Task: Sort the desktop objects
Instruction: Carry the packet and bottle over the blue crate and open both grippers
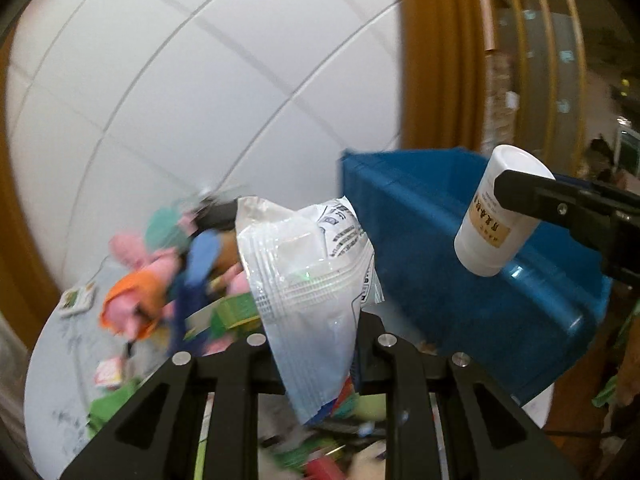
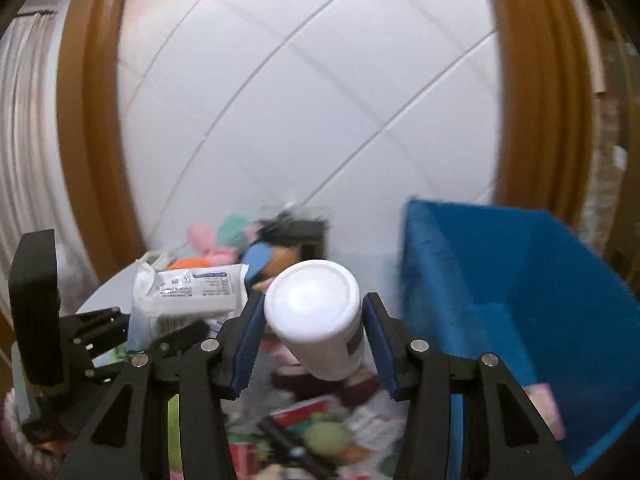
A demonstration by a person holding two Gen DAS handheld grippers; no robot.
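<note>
My left gripper (image 1: 316, 340) is shut on a clear and white plastic packet (image 1: 308, 280) and holds it up above the cluttered table; the packet also shows in the right wrist view (image 2: 188, 296). My right gripper (image 2: 314, 332) is shut on a white bottle (image 2: 316, 316) with a tan label, held in the air beside the blue bin (image 2: 520, 304). In the left wrist view the bottle (image 1: 496, 216) hangs in front of the bin's (image 1: 460, 248) open side, clamped by the right gripper (image 1: 516, 204).
A pile of soft toys (image 1: 160, 272) in pink, orange, blue and teal lies at the back of the white table (image 1: 56, 360). Small boxes, packets and a green ball (image 2: 326, 436) litter the table below the grippers. A white tiled wall (image 2: 304, 92) stands behind.
</note>
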